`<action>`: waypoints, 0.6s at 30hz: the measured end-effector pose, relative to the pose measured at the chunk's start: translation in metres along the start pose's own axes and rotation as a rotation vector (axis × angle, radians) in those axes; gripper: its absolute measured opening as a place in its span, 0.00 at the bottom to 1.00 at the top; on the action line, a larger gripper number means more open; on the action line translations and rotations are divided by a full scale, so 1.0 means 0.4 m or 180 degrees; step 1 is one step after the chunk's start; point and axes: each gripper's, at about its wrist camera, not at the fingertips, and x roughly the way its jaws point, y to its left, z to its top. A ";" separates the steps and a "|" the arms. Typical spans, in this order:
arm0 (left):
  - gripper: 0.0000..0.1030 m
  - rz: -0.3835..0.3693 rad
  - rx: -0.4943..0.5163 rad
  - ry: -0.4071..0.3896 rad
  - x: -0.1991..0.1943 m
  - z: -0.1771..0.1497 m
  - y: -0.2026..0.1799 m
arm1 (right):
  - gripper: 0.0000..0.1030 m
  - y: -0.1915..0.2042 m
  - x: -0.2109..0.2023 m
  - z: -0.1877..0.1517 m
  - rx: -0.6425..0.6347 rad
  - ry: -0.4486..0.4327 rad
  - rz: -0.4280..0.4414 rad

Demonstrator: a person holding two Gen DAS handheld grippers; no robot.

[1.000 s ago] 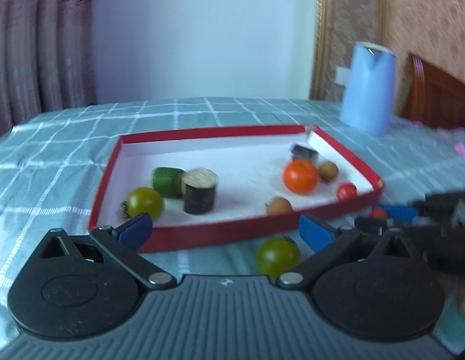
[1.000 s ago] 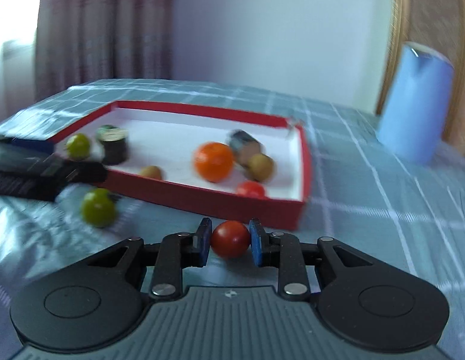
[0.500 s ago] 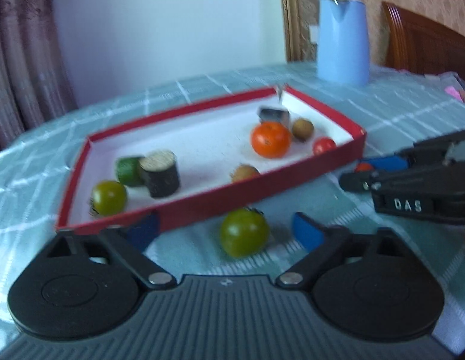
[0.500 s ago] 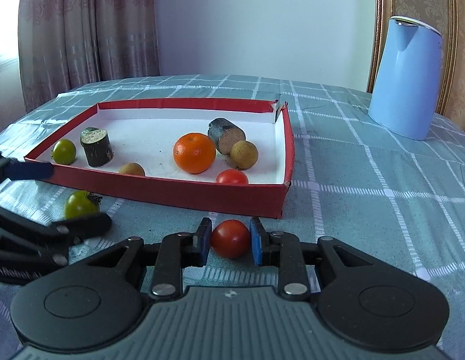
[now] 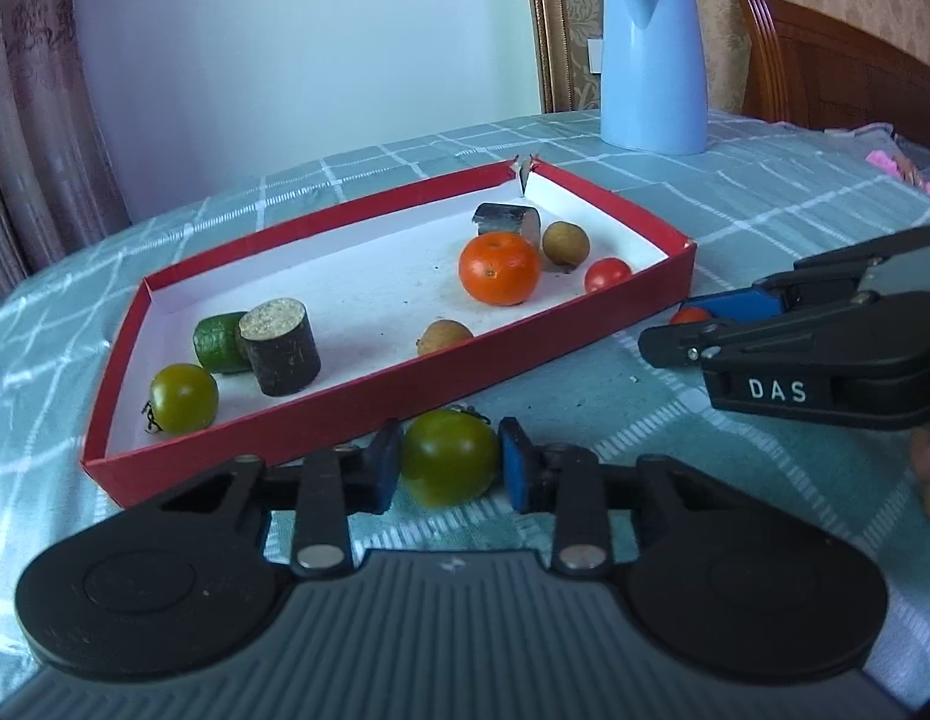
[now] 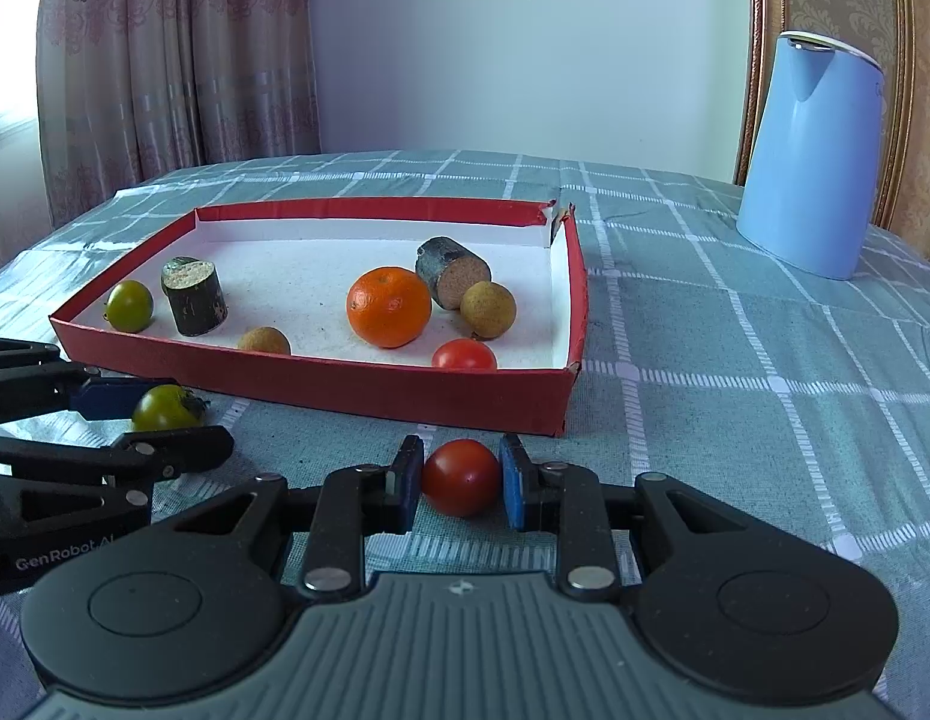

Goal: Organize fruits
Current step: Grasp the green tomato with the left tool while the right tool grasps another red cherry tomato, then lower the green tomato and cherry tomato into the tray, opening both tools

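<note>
My left gripper [image 5: 448, 463] is shut on a green tomato [image 5: 450, 457] on the tablecloth just in front of the red tray's near wall [image 5: 369, 402]. My right gripper [image 6: 459, 477] is shut on a red cherry tomato [image 6: 460, 476] in front of the tray's near wall [image 6: 345, 381]. The tray holds an orange [image 6: 389, 315], a red tomato [image 6: 464, 354], a green tomato [image 6: 129, 305], two longans [image 6: 488, 309], two dark cut stalk pieces [image 6: 195, 294] and a green piece [image 5: 219, 341]. The left gripper and its green tomato [image 6: 165, 408] show at the left of the right wrist view.
A blue kettle [image 6: 810, 156] stands at the back right of the checked teal tablecloth [image 6: 735, 360]. A wooden chair back [image 5: 837, 78] and something pink [image 5: 903, 168] are at the right. Curtains [image 6: 165, 60] hang behind the table.
My left gripper has moved forward around the green tomato and closed on it. My right gripper has stayed shut on the red cherry tomato.
</note>
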 end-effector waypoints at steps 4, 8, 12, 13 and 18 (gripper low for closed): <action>0.30 0.0012 -0.0020 0.0000 0.000 0.001 0.002 | 0.26 -0.002 -0.003 -0.001 0.0018 -0.0012 0.0019; 0.30 0.0051 -0.0025 -0.0007 -0.002 0.000 0.001 | 0.26 0.000 -0.008 -0.002 0.0016 -0.0035 0.0042; 0.30 0.0077 -0.0030 -0.0072 -0.016 -0.002 0.000 | 0.26 0.002 -0.019 -0.003 0.0008 -0.0112 0.0043; 0.30 0.0085 -0.0035 -0.0094 -0.021 -0.002 0.000 | 0.26 0.003 -0.021 -0.003 0.0004 -0.0126 0.0044; 0.30 0.0072 -0.0078 -0.0186 -0.045 0.006 0.005 | 0.26 0.014 -0.044 0.004 -0.0022 -0.0263 0.0093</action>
